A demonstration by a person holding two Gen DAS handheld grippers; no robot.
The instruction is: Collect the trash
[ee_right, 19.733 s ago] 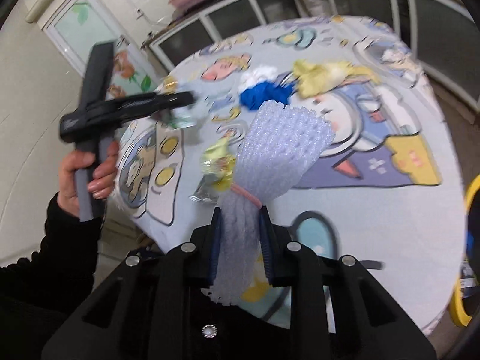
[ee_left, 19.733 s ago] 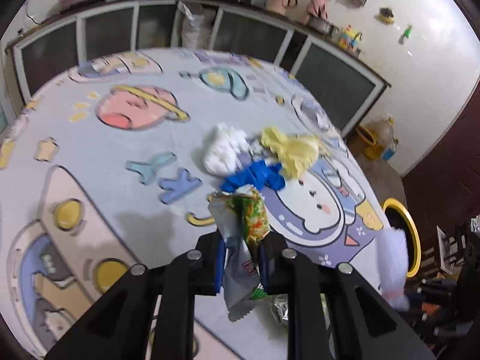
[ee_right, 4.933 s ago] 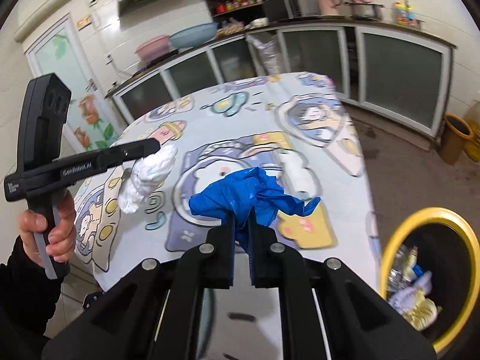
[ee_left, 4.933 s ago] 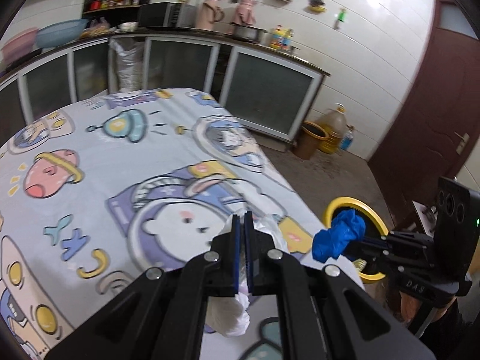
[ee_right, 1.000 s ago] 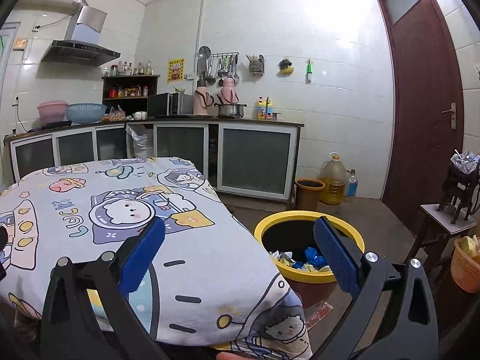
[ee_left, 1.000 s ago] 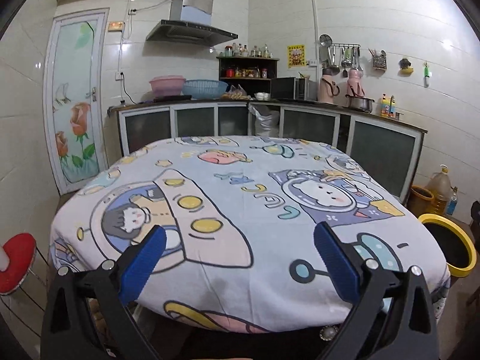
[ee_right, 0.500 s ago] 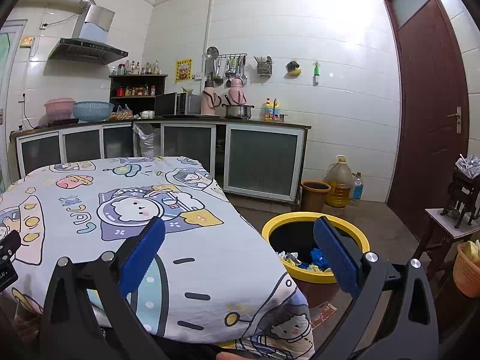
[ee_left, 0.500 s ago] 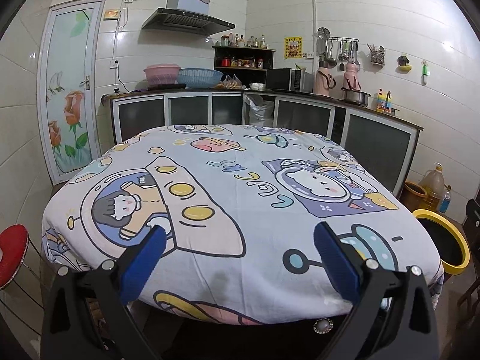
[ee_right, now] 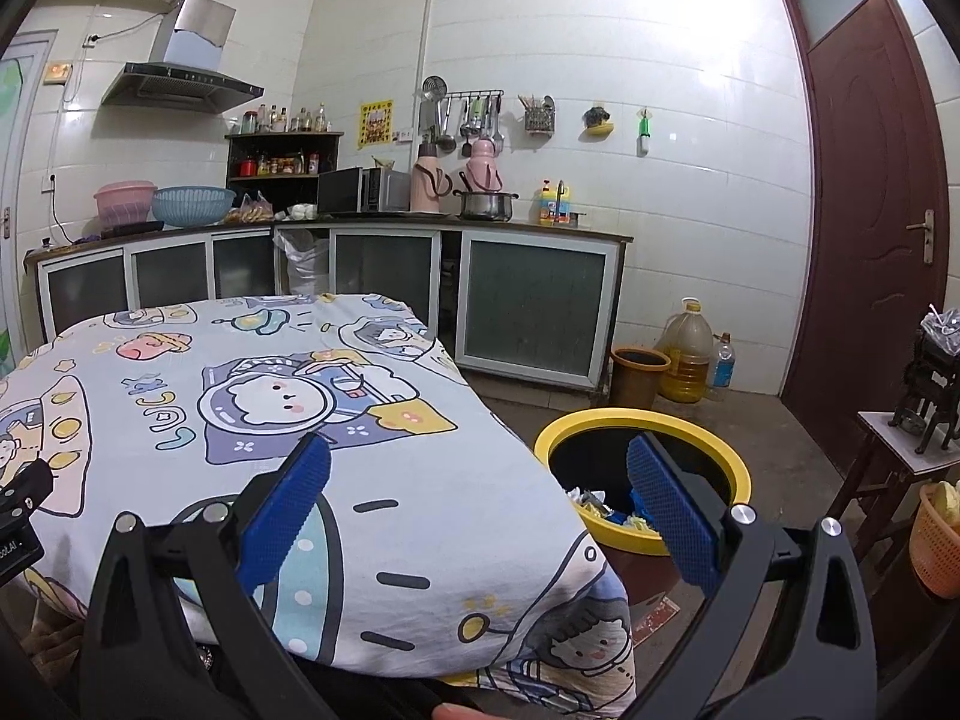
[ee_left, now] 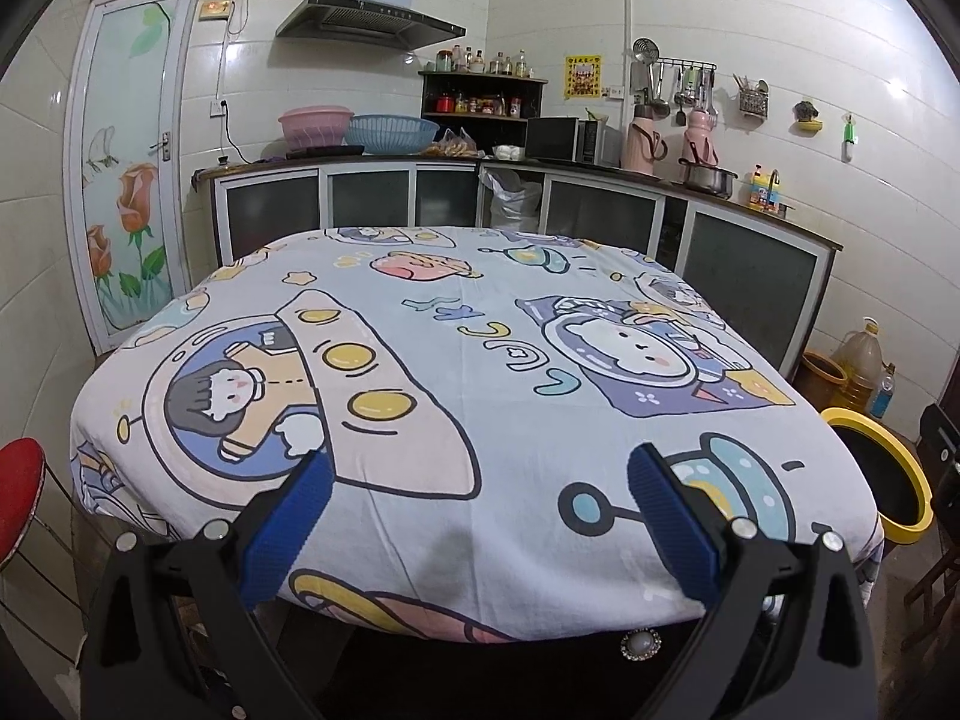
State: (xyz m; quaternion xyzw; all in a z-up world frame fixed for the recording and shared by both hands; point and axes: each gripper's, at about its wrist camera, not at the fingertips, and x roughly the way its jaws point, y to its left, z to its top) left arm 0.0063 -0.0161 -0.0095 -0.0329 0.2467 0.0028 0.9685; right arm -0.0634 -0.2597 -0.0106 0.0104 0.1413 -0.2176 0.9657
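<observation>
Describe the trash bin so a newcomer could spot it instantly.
Start at the big table with the cartoon space-themed cloth; the trash bin stands on the floor just off its right edge. It is black inside with a bright yellow rim and holds scraps, unlike the smaller brown pot by the cabinets.

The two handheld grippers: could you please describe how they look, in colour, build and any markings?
Both the left gripper and the right gripper look alike: matte black angular linkage arms joined by silver round-headed bolts, each finger faced with a blue, finely textured pad. No cables or sleeves show. White lettering, cut off, shows at the right view's left edge.
</observation>
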